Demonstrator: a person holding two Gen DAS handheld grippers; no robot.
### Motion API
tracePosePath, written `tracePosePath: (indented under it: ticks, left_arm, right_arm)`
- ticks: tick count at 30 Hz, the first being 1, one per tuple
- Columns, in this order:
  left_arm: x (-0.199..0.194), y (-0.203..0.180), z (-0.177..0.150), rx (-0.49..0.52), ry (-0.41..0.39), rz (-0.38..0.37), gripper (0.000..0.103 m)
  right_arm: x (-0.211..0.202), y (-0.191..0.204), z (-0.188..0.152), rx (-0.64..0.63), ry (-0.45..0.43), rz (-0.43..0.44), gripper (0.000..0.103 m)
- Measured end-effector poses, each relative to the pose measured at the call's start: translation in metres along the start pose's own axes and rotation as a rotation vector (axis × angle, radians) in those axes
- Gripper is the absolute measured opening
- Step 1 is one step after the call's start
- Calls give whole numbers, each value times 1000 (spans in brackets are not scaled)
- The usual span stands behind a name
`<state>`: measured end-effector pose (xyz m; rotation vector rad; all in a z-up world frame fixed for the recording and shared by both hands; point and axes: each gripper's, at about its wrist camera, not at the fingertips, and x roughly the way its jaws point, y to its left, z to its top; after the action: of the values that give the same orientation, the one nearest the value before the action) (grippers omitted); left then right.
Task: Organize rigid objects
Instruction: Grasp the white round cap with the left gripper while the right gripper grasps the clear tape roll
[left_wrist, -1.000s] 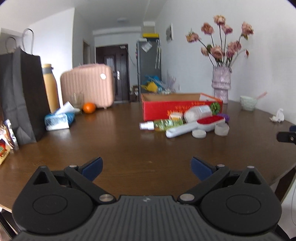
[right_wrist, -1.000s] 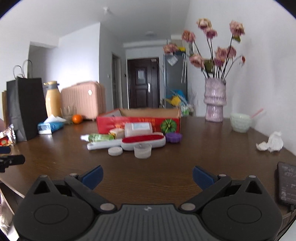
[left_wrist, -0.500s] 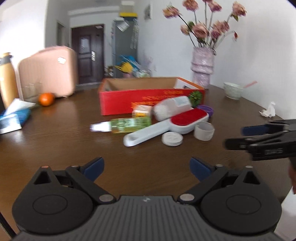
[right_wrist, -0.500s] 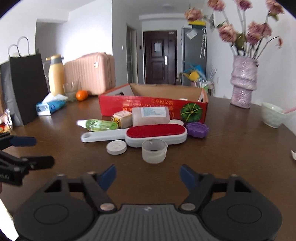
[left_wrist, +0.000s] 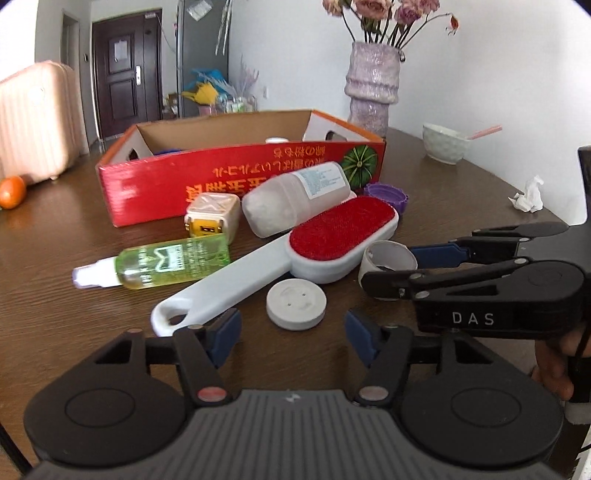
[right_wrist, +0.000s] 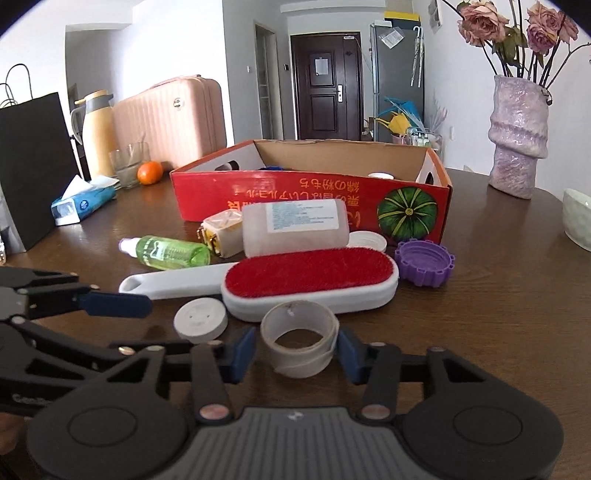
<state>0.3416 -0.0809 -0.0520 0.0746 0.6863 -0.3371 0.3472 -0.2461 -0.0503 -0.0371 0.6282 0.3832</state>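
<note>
Our right hand-held gripper (right_wrist: 295, 350) has just been closing around the tape roll (right_wrist: 299, 338), near the red box (right_wrist: 310, 199); pads not yet pressing. Left hand-held gripper (left_wrist: 291, 332), half-spread and empty, has been narrowing too. We centre, then squeeze gently.

Both tongs (left_wrist: 291, 332) (right_wrist: 295, 349) part-open, just closing

Red-faced white lint brush (right_wrist: 310, 282) lies flat before red box (right_wrist: 310, 199).

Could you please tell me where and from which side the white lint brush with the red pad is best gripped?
Grip the lint brush by its long flat handle, which lies clear on the table pointing toward the near left. Come from above, fingers across its narrow width; bottles crowd the head.
</note>
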Motion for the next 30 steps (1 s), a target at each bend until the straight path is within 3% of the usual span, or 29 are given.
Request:
tracePosePath:
  ticks: [7,9,20,24,30]
  left_arm:
    - [18,-4,10,-10,9,8,58]
    - [21,-8,11,2,2,24,40]
    - [2,-7,2,-85,-33,44,40]
    - [-17,-4,-4,-105,-47,63,40]
    - [-73,4,-17,-113,-157,120,40]
  right_arm:
    - [-9,-21,-6,33,-18,14,42]
    - [-13,-29,-9,71,-26,23,42]
    - [-17,-43,-12,159,-54,70,42]
    - [-14,-34,-11,113,-41,25,42]
    - [-31,-11,-20,53,-61,-77,42]
